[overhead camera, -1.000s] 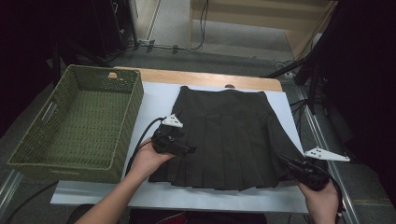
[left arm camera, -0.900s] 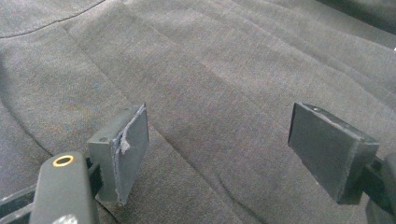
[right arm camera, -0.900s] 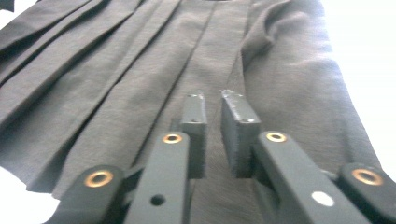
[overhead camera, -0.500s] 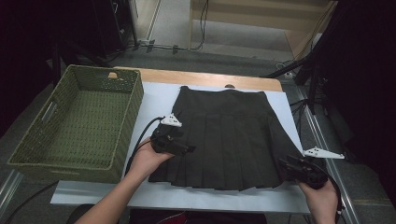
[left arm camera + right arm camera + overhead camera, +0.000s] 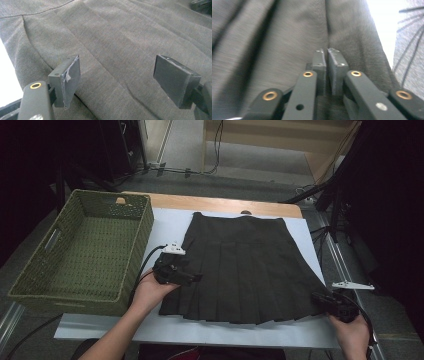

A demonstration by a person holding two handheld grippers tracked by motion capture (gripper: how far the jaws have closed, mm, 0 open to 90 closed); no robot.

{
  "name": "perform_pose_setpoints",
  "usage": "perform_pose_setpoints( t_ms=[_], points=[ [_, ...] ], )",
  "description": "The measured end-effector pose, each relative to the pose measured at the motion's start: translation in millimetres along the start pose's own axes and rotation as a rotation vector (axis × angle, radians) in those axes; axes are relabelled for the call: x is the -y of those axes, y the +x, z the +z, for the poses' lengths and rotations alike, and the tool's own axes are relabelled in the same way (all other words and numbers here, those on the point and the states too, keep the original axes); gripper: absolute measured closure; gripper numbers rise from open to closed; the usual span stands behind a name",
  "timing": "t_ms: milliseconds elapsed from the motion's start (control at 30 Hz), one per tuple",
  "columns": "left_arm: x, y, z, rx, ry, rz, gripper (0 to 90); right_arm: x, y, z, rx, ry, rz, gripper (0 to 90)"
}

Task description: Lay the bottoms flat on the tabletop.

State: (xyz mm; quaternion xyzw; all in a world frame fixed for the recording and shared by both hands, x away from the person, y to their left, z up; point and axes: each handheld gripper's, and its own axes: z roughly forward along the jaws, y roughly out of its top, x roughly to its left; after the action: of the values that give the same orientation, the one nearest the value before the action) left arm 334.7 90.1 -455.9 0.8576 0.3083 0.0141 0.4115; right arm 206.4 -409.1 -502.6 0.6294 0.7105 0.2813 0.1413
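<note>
Green wicker basket (image 5: 80, 252) left of dark skirt (image 5: 245, 265), well apart

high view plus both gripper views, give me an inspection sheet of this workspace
surface: white sheet over a wooden table
job's things: dark pleated skirt lying flat
clutter: empty green woven basket left of the skirt
grippers: left gripper open over the skirt's left edge; right gripper at the hem's right corner, jaws nearly together after closing, fabric between them not discernible
cables: black cable from the left gripper; more on the floor
surroundings: dark room, wooden furniture behind
</note>
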Motion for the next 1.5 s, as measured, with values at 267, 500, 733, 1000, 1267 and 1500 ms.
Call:
perform_pose_setpoints(
  t_ms=[267, 500, 733, 1000, 1267, 1500],
  points=[
    [1.2, -0.6, 2.0, -0.003, 0.010, 0.005, 22.2, -4.1, -0.1, -13.7, -0.015, -0.099, -0.005, 67.5],
    [1.0, 2.0, -3.2, -0.021, -0.005, -0.009, 22.3, -7.1, -9.2, -17.7, 0.049, -0.163, 0.002, 58.0],
    [7.3, 9.2, -14.8, -0.041, -0.023, -0.076, 32.3, -0.2, -22.9, 6.0, 0.057, -0.052, 0.026, 68.7],
    [17.6, 5.7, -11.3, -0.070, 0.026, -0.057, 35.0, -3.6, -9.7, -0.8, 0.000, -0.072, 0.020, 72.3],
    [26.2, 3.6, -14.0, -0.098, 0.022, -0.039, 31.5, -22.3, 19.4, -2.5, -0.078, -0.121, -0.036, 62.5],
    [38.4, -1.5, -17.5, -0.120, 0.023, -0.050, 28.9, -37.3, 45.2, 5.7, -0.154, -0.122, -0.097, 54.6]
  ],
)
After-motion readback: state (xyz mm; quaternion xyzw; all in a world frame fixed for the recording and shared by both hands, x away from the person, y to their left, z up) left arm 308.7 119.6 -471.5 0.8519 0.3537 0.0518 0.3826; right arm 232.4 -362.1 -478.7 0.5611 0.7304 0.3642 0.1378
